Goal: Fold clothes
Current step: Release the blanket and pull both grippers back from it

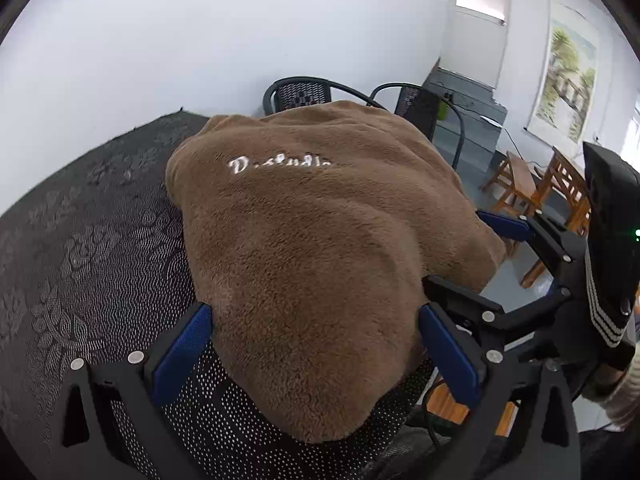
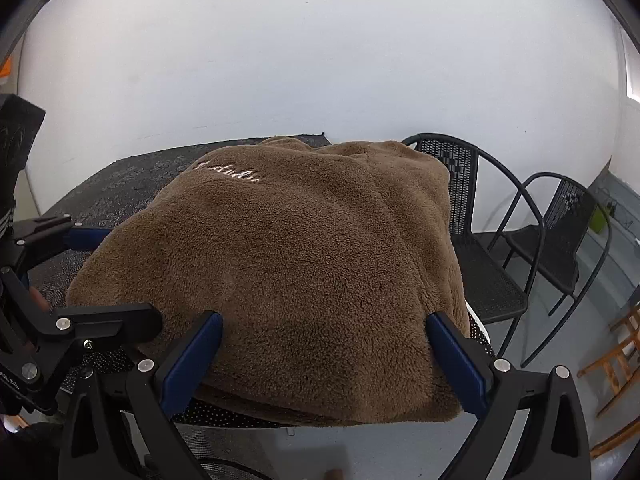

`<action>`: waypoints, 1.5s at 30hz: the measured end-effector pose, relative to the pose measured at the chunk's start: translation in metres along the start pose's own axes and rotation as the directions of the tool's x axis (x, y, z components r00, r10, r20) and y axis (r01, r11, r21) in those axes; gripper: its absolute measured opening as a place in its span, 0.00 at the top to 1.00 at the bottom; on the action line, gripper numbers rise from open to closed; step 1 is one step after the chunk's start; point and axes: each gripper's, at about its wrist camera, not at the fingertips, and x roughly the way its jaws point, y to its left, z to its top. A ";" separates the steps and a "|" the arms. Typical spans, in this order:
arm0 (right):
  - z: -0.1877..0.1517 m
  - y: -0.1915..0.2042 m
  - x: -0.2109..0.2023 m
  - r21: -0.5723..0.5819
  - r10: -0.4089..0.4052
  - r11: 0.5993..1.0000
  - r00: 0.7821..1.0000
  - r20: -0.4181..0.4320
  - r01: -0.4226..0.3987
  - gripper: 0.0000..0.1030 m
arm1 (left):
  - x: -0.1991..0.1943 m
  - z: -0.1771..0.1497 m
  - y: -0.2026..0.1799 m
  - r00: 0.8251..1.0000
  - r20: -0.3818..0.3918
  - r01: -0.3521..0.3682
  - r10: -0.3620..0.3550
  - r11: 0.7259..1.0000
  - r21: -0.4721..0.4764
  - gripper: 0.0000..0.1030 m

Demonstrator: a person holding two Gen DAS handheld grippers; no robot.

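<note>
A brown fleece garment (image 1: pixel 312 248) with white embroidered lettering lies folded in a thick bundle on a table under a black patterned cloth (image 1: pixel 80 240). My left gripper (image 1: pixel 316 356) stands open, its blue fingers (image 1: pixel 182 356) straddling the near end of the bundle. The right gripper (image 2: pixel 326 360) is also open wide, with the near edge of the garment (image 2: pixel 304 248) between its blue pads (image 2: pixel 460 364). Each gripper shows in the other's view: the right one (image 1: pixel 476 260) at the bundle's right side, the left one (image 2: pixel 100 280) at its left side.
Two black metal chairs (image 2: pixel 492 264) stand right of the table, close to its edge. Wooden stools (image 1: pixel 520 188) and a grey cabinet (image 1: pixel 468 120) are farther off on the grey floor. A white wall runs behind the table. A striped sleeve (image 1: pixel 624 400) shows at lower right.
</note>
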 end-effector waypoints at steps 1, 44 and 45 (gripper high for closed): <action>0.001 -0.001 0.001 0.010 0.003 1.000 1.000 -0.010 -0.003 0.01 | -0.001 0.000 0.001 1.000 -0.006 -0.001 0.001 1.000 -0.014 0.00; 0.034 0.016 -0.057 0.020 -0.092 0.996 0.994 0.061 0.091 0.01 | -0.062 0.001 0.014 0.996 0.092 0.008 0.001 0.994 -0.108 0.00; 0.034 0.016 -0.057 0.018 -0.096 0.995 0.993 0.062 0.095 0.01 | -0.062 0.001 0.013 0.996 0.093 0.006 0.004 0.995 -0.104 0.00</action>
